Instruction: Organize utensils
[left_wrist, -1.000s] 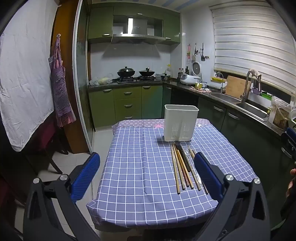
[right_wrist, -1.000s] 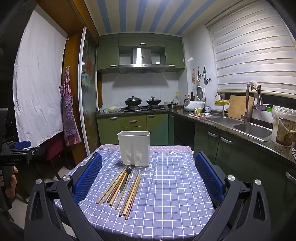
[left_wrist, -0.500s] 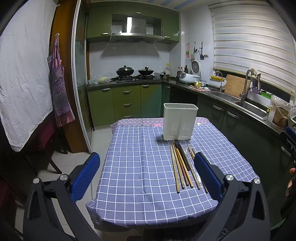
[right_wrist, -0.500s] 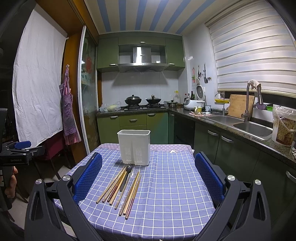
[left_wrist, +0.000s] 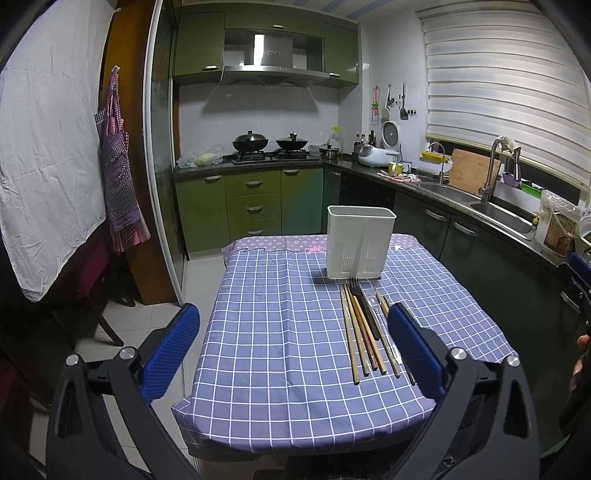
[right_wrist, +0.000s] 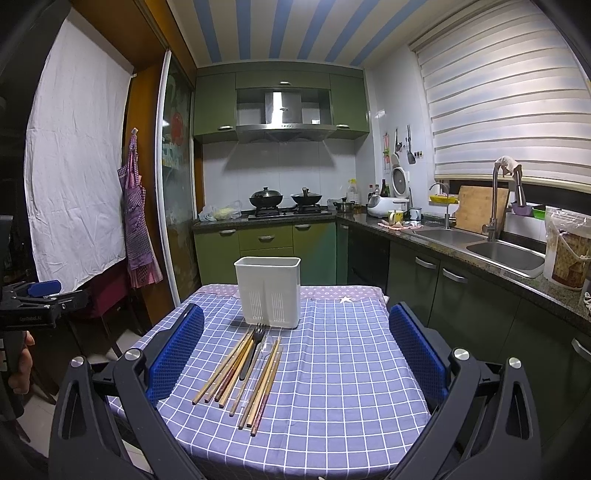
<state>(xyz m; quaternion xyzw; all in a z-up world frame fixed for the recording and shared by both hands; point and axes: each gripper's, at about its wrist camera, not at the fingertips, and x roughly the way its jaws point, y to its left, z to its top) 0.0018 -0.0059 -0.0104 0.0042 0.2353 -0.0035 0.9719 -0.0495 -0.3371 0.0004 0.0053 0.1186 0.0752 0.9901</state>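
A white utensil holder (left_wrist: 360, 242) (right_wrist: 269, 291) stands upright at the far end of the checked tablecloth (left_wrist: 280, 332) (right_wrist: 340, 369). In front of it lie several wooden chopsticks (left_wrist: 356, 332) (right_wrist: 229, 369), a black fork (left_wrist: 364, 306) (right_wrist: 252, 349) and a clear plastic spoon (right_wrist: 260, 360), side by side. My left gripper (left_wrist: 291, 354) hangs open before the table's near edge, left of the utensils. My right gripper (right_wrist: 295, 350) is open too, above the near edge, with the utensils between its fingers in the view but farther off. Neither holds anything.
Green kitchen cabinets (left_wrist: 251, 206) and a stove with two woks (right_wrist: 284, 197) line the back wall. A counter with a sink (right_wrist: 502, 251) runs along the right. A white sheet (left_wrist: 44, 155) and an apron (right_wrist: 138, 221) hang at the left. A hand (right_wrist: 22, 365) holds the left gripper.
Both grippers have barely shifted; the left wrist view has tilted up slightly. The utensils and holder have not moved.
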